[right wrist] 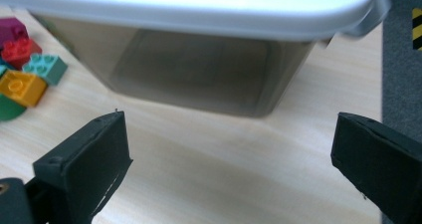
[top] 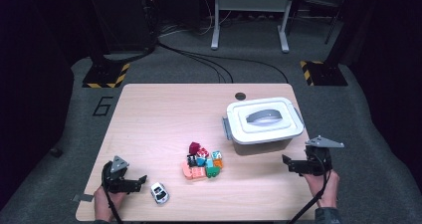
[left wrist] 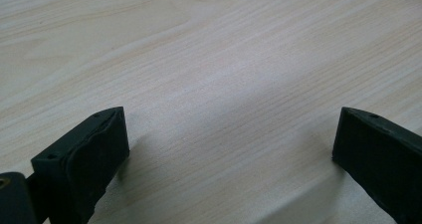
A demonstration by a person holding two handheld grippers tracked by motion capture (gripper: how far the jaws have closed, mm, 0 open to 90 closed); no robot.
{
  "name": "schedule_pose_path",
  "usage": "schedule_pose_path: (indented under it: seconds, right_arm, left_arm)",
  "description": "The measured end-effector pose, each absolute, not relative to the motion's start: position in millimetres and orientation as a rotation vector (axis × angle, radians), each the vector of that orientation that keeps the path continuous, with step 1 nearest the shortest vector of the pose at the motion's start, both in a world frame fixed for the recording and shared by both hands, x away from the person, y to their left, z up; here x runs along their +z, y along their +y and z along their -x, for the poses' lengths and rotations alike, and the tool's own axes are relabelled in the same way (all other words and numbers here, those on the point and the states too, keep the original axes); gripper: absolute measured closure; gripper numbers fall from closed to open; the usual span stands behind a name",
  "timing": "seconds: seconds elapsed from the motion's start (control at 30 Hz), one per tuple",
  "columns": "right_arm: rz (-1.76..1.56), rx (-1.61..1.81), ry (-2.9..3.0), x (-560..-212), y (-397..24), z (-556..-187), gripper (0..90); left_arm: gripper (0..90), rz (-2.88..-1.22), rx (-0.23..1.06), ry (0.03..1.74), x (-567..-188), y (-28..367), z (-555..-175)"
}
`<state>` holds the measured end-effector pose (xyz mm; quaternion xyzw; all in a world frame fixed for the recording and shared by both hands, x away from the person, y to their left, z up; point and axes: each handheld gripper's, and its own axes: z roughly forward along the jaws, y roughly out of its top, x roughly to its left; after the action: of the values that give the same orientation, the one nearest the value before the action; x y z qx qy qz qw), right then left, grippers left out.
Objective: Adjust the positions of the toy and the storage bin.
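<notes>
High view: a lidded box [top: 263,122] stands far right on the table [top: 149,114], bricks [top: 203,162] mid-table, a toy car [top: 159,192] near left. Left gripper [top: 142,179] sits beside the car; right gripper [top: 286,163] rests near the box. Left gripper view: jaws spread over bare wood. Right gripper view: jaws spread, empty, facing the box [right wrist: 199,69], bricks [right wrist: 22,69] at left.

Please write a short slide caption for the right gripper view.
Open right gripper facing the lidded plastic box, toy bricks at left.

1 lidded box [top: 263,122], 1 toy car [top: 159,192], approx. 8 bricks [top: 202,163], 2 hand-held grippers.
</notes>
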<state>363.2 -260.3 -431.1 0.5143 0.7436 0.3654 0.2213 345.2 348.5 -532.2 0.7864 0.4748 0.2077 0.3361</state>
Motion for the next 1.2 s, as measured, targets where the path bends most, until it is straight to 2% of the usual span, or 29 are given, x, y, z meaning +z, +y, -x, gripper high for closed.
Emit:
schedule_pose_path:
  seconds: [0.33,0.63,0.93,1.0,1.07,1.2]
  right_arm:
    - [-1.407,1.013,2.038,-400.1,-268.1,-392.0,1.4]
    - [-1.447,1.032,2.037,-390.8,-275.8,-430.8,19.0]
    - [-1.535,0.991,2.046,-394.2,-279.2,-451.3,44.9]
    - [-1.553,0.988,2.044,-394.9,-278.9,-451.5,46.3]
    - [-1.573,1.009,2.015,-396.2,-282.7,-450.6,52.3]
    - [-1.601,1.017,1.991,-396.7,-282.9,-447.8,54.5]
  left_arm:
    - [1.1,-2.051,0.541,1.238,-532.2,348.5,-345.3]
    - [1.1,-2.044,0.537,1.244,-532.4,348.1,-345.0]
    - [1.1,-2.048,0.536,1.239,-532.4,348.4,-345.3]
    - [1.1,-2.047,0.536,1.24,-532.4,348.4,-345.2]
    - [1.1,-2.048,0.536,1.239,-532.4,348.4,-345.2]
    - [1.1,-2.046,0.536,1.241,-532.4,348.3,-345.2]
